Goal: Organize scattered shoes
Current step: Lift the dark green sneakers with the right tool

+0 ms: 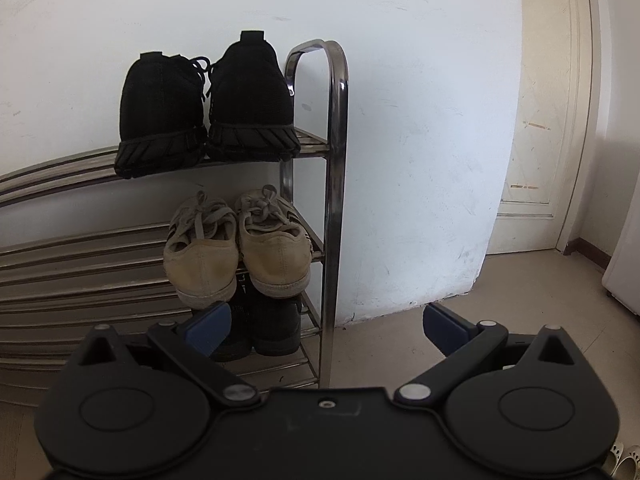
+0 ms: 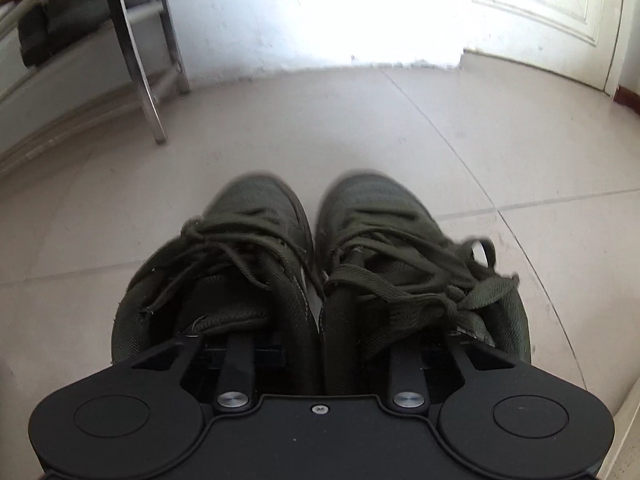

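A pair of dark green lace-up shoes [image 2: 260, 240] stands side by side on the tiled floor in the right wrist view, toes pointing away. My right gripper [image 2: 320, 340] has one finger down in each shoe's opening, shut on the two inner walls, which press together; the fingertips are hidden inside. In the left wrist view my left gripper [image 1: 326, 328] is open, with nothing between its blue pads [image 1: 208, 328]. It faces the metal shoe rack [image 1: 336, 160], which holds black shoes [image 1: 204, 108] on top, beige canvas shoes [image 1: 240, 248] on the middle shelf and dark shoes [image 1: 272, 328] below.
The rack's legs [image 2: 136, 60] stand at the upper left of the right wrist view, against a white wall [image 1: 420, 120]. A cream door [image 1: 548, 120] is at the right, a white cabinet edge [image 1: 628, 272] beside it, and pale shoes [image 1: 624, 460] lie at the bottom right corner.
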Demonstrator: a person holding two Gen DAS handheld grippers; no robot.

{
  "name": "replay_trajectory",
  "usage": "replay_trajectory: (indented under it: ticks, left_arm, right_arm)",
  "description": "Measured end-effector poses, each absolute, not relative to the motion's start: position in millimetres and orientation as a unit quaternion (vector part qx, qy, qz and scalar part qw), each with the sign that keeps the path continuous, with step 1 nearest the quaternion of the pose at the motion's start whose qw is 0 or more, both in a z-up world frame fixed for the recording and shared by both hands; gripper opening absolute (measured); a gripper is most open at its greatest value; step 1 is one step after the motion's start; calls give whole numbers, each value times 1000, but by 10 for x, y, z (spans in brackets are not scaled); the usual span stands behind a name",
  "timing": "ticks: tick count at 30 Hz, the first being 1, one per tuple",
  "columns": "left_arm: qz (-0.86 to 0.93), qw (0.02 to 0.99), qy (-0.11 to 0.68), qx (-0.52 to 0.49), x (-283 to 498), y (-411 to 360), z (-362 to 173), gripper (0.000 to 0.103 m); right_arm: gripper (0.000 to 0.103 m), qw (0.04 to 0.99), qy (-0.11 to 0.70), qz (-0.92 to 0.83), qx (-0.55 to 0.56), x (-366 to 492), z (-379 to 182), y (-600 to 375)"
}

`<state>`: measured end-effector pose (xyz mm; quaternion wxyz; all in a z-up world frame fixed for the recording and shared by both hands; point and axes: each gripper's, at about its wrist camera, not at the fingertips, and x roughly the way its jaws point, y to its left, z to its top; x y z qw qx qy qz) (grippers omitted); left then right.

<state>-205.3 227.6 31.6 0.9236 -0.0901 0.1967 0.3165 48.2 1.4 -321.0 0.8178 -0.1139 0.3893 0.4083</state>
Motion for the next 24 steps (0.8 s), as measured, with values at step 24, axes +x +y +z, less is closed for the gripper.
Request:
replay_trajectory:
  ticks: [24]
  left_arm:
    - [371, 914, 107, -124, -2602, 2646, 614, 103]
  right_arm:
    - [27, 744, 365, 552, -93, 327, -2042, 774]
